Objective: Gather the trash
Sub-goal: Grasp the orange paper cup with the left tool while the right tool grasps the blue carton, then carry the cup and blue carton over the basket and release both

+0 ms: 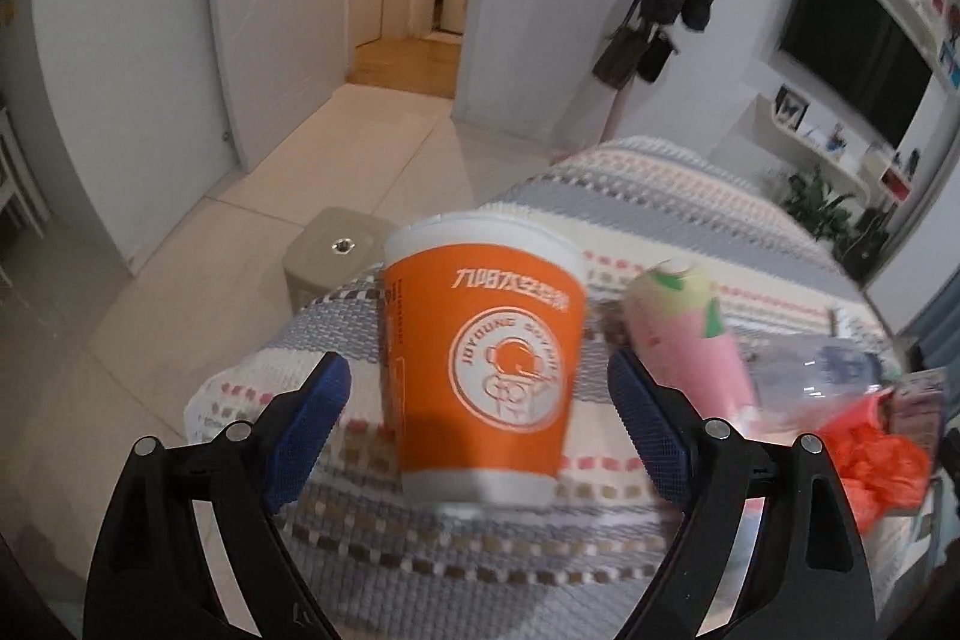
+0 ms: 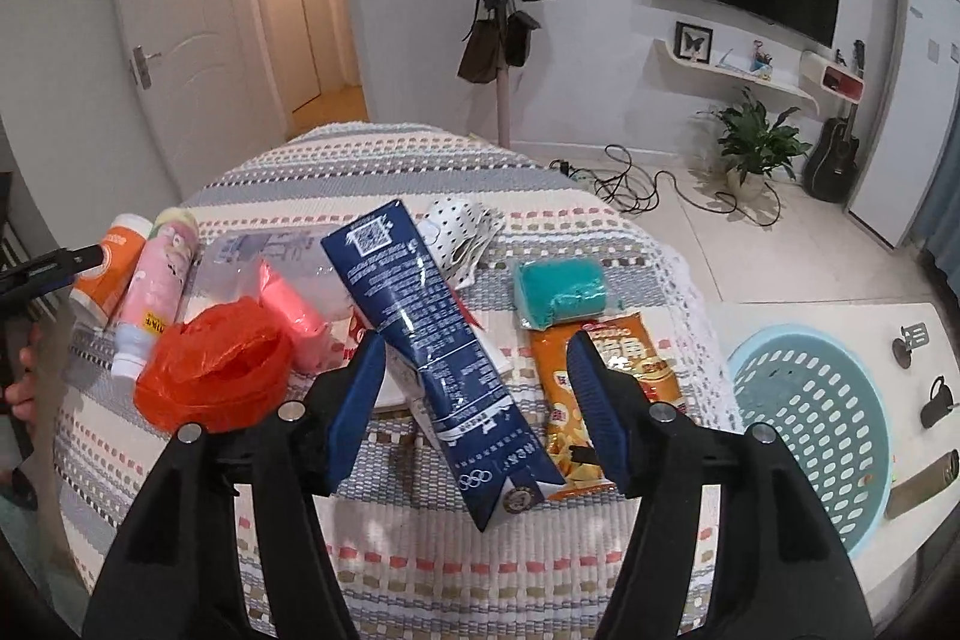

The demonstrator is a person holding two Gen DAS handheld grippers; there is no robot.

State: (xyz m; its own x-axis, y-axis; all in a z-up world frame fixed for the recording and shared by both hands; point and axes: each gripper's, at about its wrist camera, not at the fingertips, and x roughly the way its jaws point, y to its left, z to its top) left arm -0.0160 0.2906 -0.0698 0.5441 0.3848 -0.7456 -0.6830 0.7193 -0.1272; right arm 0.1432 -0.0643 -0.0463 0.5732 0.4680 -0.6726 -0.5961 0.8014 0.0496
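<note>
Litter crowds a cloth-covered counter [image 2: 420, 568] as two hand-held tongs work the pile. The left tongs [image 1: 480, 430] stand wide, one pad on either side of an upright orange cup [image 1: 483, 370] near the counter's edge, with a gap showing on both sides and no grip made. The right tongs [image 2: 477, 406] are also wide, straddling a blue carton [image 2: 432, 340] that sits tilted, propped on other rubbish, its lower corner toward the camera; whether either pad touches it cannot be told. Beside the cup lies a pink bottle [image 2: 150, 304], then a clear bottle [image 2: 264, 256], a red bag [image 2: 216, 376], a snack packet [image 2: 576, 400] and a teal bundle [image 2: 561, 292]. A blue basket [image 2: 810, 424], the likely destination, waits on the floor to the right (nothing can be made out inside it). The risks look plain enough: the light cup could be knocked over or crushed if one pad lands first or the squeeze is hard, and it stands close enough to the edge to tumble off. The slanted carton may pivot or slide out of a grip taken off-centre, and could drag the packet along with it.
</note>
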